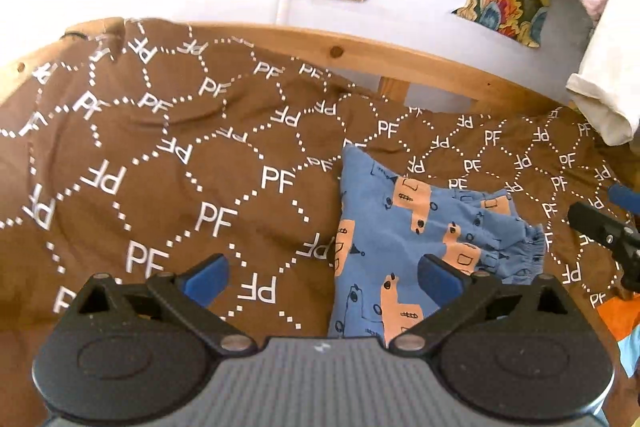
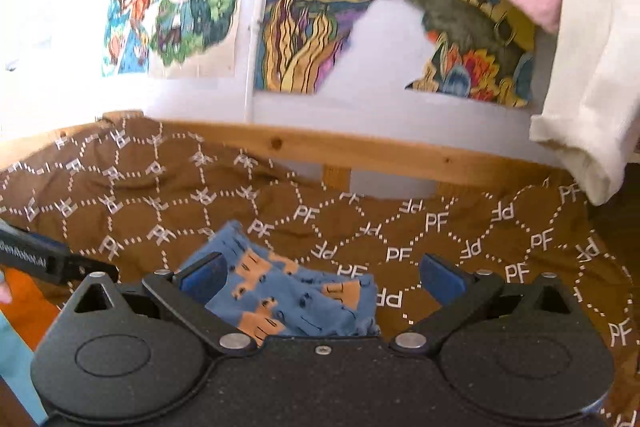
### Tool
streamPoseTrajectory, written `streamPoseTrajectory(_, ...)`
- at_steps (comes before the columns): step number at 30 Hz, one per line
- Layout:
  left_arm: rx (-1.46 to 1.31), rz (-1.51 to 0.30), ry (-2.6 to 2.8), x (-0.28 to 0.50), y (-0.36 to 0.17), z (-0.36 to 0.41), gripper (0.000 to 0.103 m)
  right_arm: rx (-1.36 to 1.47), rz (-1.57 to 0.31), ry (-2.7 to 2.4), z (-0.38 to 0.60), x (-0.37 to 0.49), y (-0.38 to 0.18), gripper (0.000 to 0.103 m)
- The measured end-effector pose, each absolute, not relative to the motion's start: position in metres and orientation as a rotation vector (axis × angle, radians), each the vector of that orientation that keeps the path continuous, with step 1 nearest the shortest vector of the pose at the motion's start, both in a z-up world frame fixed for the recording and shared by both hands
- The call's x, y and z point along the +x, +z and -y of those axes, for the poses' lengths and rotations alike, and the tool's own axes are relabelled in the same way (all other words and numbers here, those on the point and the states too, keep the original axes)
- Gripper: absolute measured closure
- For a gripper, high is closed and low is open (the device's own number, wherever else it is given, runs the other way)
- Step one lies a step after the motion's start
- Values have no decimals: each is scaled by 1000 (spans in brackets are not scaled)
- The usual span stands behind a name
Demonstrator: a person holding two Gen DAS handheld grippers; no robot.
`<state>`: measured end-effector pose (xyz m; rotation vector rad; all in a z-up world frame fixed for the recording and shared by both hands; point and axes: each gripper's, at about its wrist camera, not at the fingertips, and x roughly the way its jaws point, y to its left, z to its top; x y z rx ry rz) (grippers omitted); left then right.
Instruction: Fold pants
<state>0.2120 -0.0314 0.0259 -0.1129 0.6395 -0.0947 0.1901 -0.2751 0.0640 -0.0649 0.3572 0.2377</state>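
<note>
both grippers, left gripper and right gripper, gape wide and empty over folded blue pants lying on the brown pf-print bedspread; wooden rail, wall posters behind.

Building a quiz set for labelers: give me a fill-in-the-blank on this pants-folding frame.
1. The pants are mainly ___ in colour.
2. They lie on a brown blanket printed with the letters ___.
3. Both the left gripper and the right gripper are ___, holding nothing.
4. The rail behind the blanket is made of ___.

Missing: blue; PF; open; wood
</note>
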Motion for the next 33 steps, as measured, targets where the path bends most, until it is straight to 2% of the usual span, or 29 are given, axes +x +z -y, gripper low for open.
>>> streamPoseTrajectory(23, -14, -566, -105, 100, 43, 22, 0, -68, -336, 193, 236, 69, 84, 1)
streamPoseTrajectory(33, -21, -566, -84, 80, 21, 9, 0, -58, -376, 145, 230, 46, 72, 1)
